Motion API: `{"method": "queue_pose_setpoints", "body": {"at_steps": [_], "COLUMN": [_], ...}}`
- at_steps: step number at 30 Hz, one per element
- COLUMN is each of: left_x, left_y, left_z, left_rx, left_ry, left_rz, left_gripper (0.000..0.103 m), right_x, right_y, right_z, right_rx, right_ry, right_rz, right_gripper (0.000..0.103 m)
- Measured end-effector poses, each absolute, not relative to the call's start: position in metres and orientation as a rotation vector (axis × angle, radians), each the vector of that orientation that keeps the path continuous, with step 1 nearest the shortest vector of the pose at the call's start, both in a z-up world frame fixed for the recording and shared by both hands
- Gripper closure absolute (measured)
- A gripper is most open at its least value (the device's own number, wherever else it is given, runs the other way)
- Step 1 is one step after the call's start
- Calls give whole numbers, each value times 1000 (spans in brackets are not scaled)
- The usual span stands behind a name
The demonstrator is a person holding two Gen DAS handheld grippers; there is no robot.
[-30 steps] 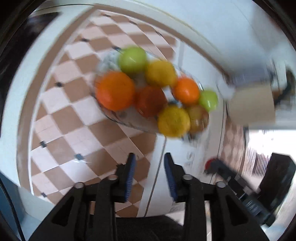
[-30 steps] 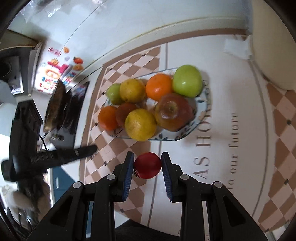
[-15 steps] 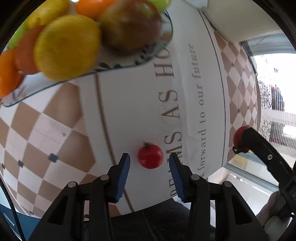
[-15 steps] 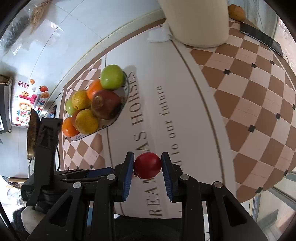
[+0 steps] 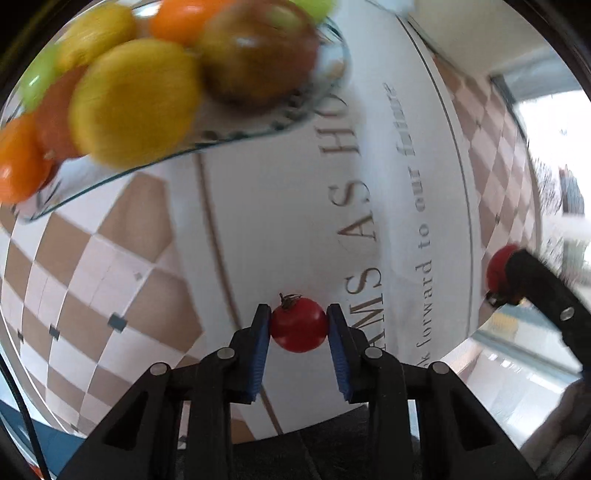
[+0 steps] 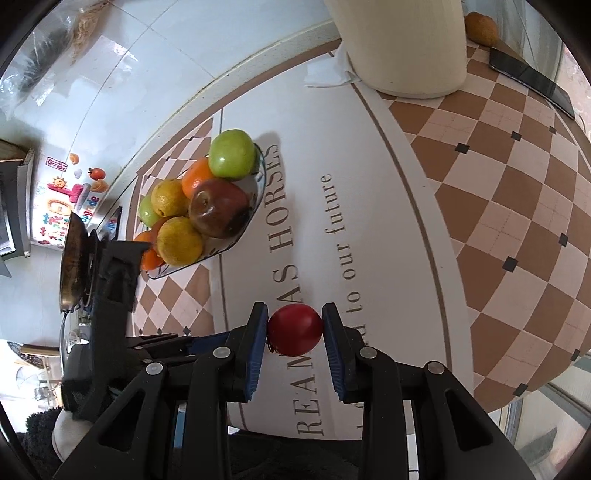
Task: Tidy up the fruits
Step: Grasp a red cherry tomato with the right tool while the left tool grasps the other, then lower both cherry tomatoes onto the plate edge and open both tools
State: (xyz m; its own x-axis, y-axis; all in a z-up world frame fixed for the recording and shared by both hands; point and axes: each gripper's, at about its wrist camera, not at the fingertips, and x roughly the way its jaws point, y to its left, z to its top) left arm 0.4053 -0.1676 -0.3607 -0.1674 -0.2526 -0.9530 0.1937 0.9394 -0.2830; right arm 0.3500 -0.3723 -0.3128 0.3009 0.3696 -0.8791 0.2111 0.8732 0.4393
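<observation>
Landmark: shallow glass fruit dish with dark patterned rim (image 6: pixel 259 173), standing on the worktop (image 6: pixel 388 192), which is covered in a white cloth with grey lettering and a brown-and-cream chequered border.

Dish contents, heaped: large green apple (image 6: pixel 232 153) at the far end; dark red-brown apple (image 6: pixel 218 208) beside it; two yellow citrus fruits (image 6: pixel 179 242); oranges (image 6: pixel 195 177) tucked between; a smaller green fruit (image 6: pixel 147 212) on the wall side.

Left gripper (image 5: pixel 298 326): well in front of the dish, over the lettered white band. Its jaws have just been closing, and the blue pads now press both sides of a small round red tomato with a green stalk (image 5: pixel 298 325).

Right gripper (image 6: pixel 294 330): also in front of the dish, toward the chequered side. Jaws clamped on a second smooth red tomato (image 6: pixel 294 329), gripped across its middle.

Beyond the dish, toward the wall: large cream cylindrical container (image 6: pixel 400 44), white folded paper (image 6: pixel 327 72) at its foot, dark flat phone (image 6: pixel 532 81), brown round fruit (image 6: pixel 480 27).
</observation>
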Motion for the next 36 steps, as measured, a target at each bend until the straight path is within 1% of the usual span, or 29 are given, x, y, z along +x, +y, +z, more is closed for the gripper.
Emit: {"method": "queue_pose_setpoints", "body": {"at_steps": [6,12,16,18,21,25,36], "left_x": [424,440,450,457,466,473,476], "left_y": [-88,8,31,39,49,44,39], "left_z": [-329,-324,-333,-337,-340,-346,-351], "left_rx": [-357,-657,-864,-920,-966,-967,-966], "left_ry": [1637,1565,1514,1496,1480,1491,1519], "left_rz": [-310,-151,-105,-96,-89,-92,-98], "left_gripper": [75,75,75,75,75,74,74], "right_x": [361,391,413,421,433,443,450], "right_y": [-346,-282,-235,-217,-193,-176,-158], "right_z": [-314,-326,-334,-334,-339,-345,-351], "right_rx": [550,563,533,482,418,370,287], "right_ry": [1286,1295,1291,1273,1253,1237,1188], "right_rz": [188,320,374,382,376,364,334], "right_gripper": [70,70,70,70,70,70,70]}}
